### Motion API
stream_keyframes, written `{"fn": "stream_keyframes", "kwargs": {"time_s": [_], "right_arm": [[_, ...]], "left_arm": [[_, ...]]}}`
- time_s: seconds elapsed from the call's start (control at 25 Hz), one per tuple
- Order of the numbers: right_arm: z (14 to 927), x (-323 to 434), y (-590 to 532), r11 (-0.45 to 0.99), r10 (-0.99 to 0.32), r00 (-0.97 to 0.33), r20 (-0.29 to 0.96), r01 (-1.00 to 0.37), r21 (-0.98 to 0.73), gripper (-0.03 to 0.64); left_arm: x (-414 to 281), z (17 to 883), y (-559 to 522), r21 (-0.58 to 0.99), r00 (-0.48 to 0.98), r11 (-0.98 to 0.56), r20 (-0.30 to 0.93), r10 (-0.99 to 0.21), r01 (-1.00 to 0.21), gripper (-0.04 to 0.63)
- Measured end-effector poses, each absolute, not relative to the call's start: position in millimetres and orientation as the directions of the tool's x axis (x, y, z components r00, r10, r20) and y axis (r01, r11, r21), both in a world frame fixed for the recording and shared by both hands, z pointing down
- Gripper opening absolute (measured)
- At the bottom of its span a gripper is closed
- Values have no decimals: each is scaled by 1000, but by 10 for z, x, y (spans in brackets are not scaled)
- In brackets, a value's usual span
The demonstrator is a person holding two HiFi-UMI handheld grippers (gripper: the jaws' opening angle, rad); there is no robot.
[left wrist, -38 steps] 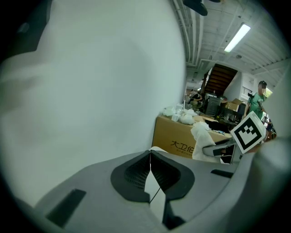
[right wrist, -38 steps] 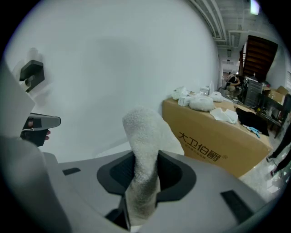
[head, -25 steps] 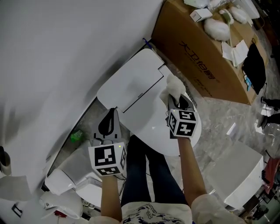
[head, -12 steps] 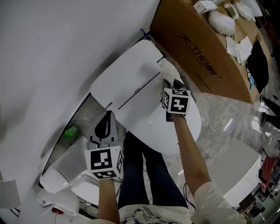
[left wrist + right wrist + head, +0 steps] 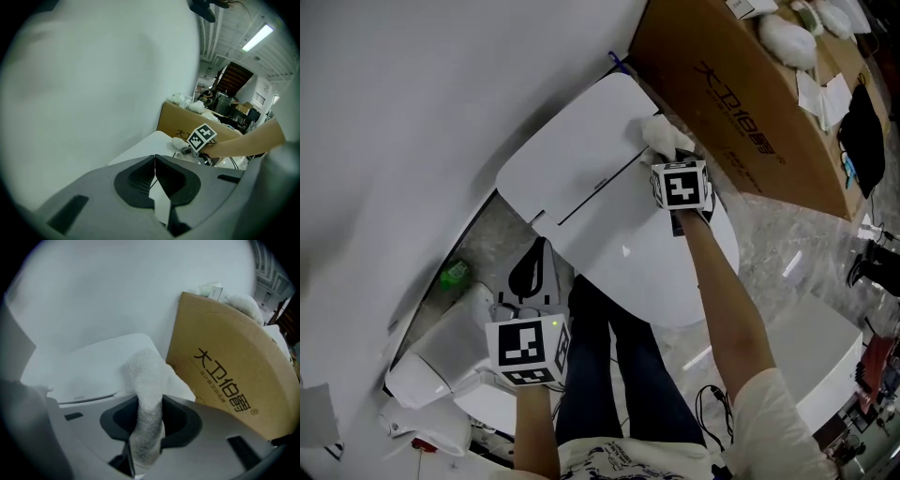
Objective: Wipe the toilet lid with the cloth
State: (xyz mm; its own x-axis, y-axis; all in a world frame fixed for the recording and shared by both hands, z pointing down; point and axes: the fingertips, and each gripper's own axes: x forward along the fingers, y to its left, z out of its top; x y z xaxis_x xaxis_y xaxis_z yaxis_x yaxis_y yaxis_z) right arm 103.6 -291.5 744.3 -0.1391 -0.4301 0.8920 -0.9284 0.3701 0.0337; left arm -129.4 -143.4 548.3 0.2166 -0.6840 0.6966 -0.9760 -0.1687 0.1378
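The white toilet lid [image 5: 652, 272] lies below the flat white tank top [image 5: 567, 159]. My right gripper [image 5: 671, 161] is shut on a white fluffy cloth [image 5: 666, 138], which rests at the lid's far end where it meets the tank top, close to the cardboard box. In the right gripper view the cloth [image 5: 145, 373] runs up between the jaws of the right gripper [image 5: 149, 420] and drapes onto the white surface [image 5: 89, 366]. My left gripper [image 5: 539, 248] hangs shut and empty off the lid's left side. In the left gripper view, the left gripper [image 5: 154, 161] has its jaws meeting.
A big brown cardboard box [image 5: 741, 94] stands right of the toilet, with white bundles on top. The white wall [image 5: 412, 112] runs along the left. A green bottle [image 5: 455, 275] and white containers [image 5: 441, 361] sit on the floor at lower left. The person's dark trouser legs [image 5: 623, 375] are below the lid.
My right gripper has slid the cloth up the lid toward the tank top and the box. The left gripper has stayed about where it was.
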Motion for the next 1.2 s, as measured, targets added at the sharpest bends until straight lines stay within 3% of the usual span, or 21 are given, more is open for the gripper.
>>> {"fn": "stream_keyframes", "kwargs": {"time_s": [0.32, 1.2], "right_arm": [[7468, 1122, -2836, 384, -418, -136, 898, -923, 39, 106], [7562, 2123, -1644, 248, -360, -46, 932, -968, 48, 106]], "left_arm": [[-1300, 5426, -1447, 139, 217, -168, 689, -691, -976, 9], [-836, 5269, -1257, 146, 296, -269, 669, -682, -952, 9]]}}
